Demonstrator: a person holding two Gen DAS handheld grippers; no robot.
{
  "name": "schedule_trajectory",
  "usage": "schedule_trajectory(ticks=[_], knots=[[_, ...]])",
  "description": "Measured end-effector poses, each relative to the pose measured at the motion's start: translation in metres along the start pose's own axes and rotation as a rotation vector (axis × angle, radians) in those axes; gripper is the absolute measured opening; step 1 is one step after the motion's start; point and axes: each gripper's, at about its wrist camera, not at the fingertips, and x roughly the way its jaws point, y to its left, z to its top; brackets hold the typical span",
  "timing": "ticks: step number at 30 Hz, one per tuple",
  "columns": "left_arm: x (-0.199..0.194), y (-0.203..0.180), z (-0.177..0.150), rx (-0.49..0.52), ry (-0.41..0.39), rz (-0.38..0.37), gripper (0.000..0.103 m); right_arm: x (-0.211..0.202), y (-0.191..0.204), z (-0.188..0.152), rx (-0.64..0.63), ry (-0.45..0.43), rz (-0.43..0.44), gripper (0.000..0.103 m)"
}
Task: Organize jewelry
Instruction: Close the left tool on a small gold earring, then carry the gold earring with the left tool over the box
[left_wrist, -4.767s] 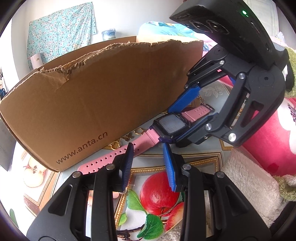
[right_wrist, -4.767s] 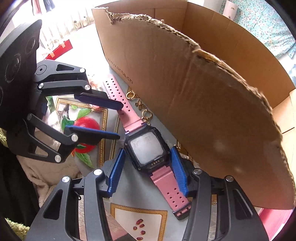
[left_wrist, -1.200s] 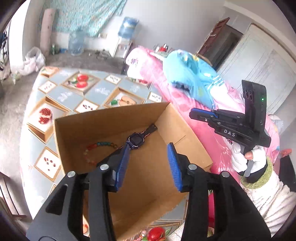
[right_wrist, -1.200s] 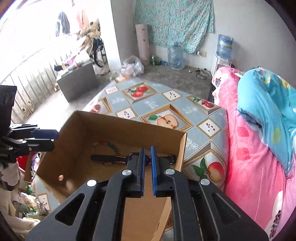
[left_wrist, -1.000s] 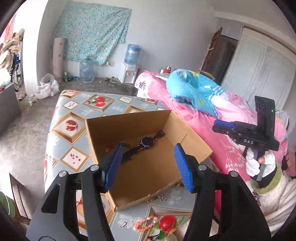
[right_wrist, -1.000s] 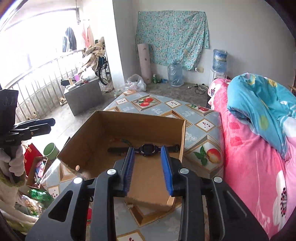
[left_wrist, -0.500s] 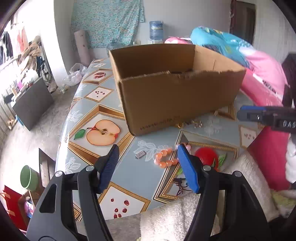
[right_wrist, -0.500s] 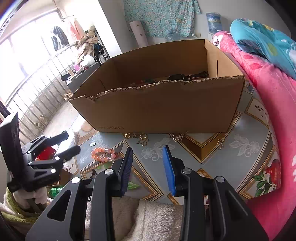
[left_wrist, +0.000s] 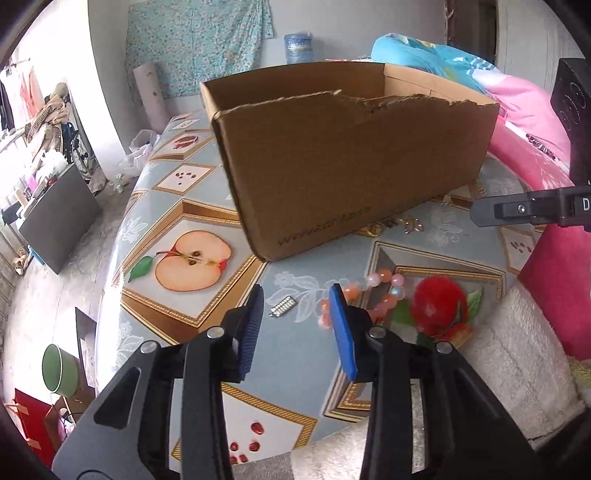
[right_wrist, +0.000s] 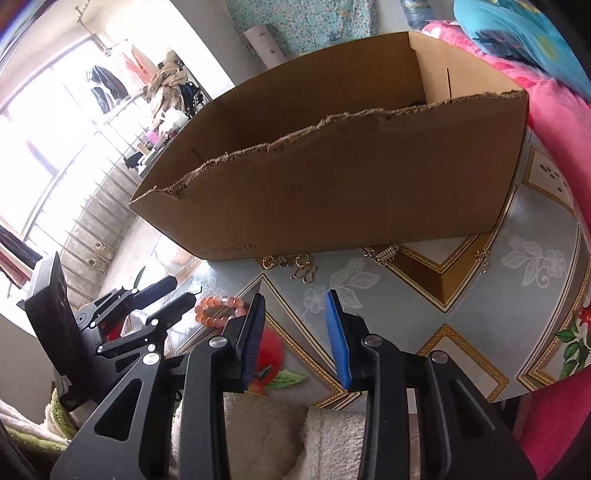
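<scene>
Brown cardboard makes up the big box (left_wrist: 351, 158), which sits on the table (left_wrist: 207, 192) with its open top up, likely so jewelry can be dropped in. The table wears a shiny cloth with fruit pictures.

The left gripper (left_wrist: 295, 325) hangs low over the table, and its jaws are closing with nothing between them. The right gripper (right_wrist: 293, 325) hangs over the near edge with a gap between its blue pads and holds nothing.

A pink and orange bead bracelet (left_wrist: 364, 295) lies on the cloth just beside the left gripper's right pad, so that looks like the next thing to pick up. A small silver clip (left_wrist: 282, 305) lies just ahead of the left gripper. Tiny gold rings and clasps (right_wrist: 291, 264) lie along the foot of the box, waiting their turn.
</scene>
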Motion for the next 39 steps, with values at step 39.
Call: schedule_trajectory(ticks=[39], knots=[[-0.005, -0.028, 0.046, -0.037, -0.018, -0.188, 0.004, -0.026, -0.039, -0.009, -0.022, -0.031, -0.080, 0.033]])
